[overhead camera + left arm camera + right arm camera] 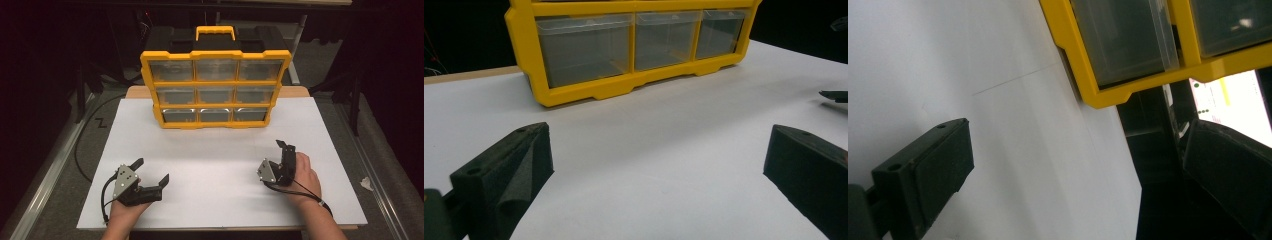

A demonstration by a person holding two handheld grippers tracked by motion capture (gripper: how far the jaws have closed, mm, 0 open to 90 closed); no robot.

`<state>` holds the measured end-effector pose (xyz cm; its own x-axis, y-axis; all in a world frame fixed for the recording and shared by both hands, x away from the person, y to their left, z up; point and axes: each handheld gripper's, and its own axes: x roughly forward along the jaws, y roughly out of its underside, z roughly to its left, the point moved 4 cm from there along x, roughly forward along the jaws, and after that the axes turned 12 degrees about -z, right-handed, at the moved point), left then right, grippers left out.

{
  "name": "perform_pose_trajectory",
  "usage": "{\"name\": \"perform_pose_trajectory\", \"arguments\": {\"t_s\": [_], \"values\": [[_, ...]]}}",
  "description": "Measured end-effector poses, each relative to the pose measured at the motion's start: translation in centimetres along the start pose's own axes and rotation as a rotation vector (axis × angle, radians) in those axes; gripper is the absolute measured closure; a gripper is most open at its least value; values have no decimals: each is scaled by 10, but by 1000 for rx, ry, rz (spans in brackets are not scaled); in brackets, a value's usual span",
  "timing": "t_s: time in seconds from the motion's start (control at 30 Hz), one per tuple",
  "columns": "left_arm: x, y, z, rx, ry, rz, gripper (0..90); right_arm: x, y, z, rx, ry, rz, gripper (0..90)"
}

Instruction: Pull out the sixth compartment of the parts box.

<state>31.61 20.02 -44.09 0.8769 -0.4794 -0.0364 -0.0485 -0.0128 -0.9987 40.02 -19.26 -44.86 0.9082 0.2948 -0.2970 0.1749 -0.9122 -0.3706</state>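
A yellow organizer [216, 76] with a black top handle stands upright at the back of the white table [220, 160]. It holds several clear drawers, all pushed in. Near the front left, my left gripper [151, 170] rests low over the table, open and empty, aimed at the organizer's bottom row of drawers [584, 47]. In its own view the left gripper [659, 160] has wide-spread jaws over bare table. My right gripper [286, 149] sits at the front right, rolled onto its side. In the right gripper view it [1073, 170] is open and empty, with the organizer's corner [1108, 95] ahead.
Dark floor surrounds the table, and a black cable [85, 150] runs along the left side. A crumpled white scrap [366, 183] lies on the floor to the right. A wooden board edge [137, 91] shows behind the white sheet.
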Motion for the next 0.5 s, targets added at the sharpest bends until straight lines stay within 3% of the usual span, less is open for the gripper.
{"name": "perform_pose_trajectory", "arguments": {"t_s": [0.13, 0.23, 0.3, 0.5], "values": [[0, 0, 0, 2, 2, 1, 2, -1, -3, 1, -60, 7, 0, 12], [0, 0, -1, 3, 1, 1, 2, -1, -5, 3, -77, 7, 2, 11], [0, 0, -1, 4, 1, 2, 2, -1, -6, 2, -120, 14, -4, 12], [1, 0, -1, 7, -1, 1, 2, -3, -9, 3, -174, 31, 3, 11]]}}
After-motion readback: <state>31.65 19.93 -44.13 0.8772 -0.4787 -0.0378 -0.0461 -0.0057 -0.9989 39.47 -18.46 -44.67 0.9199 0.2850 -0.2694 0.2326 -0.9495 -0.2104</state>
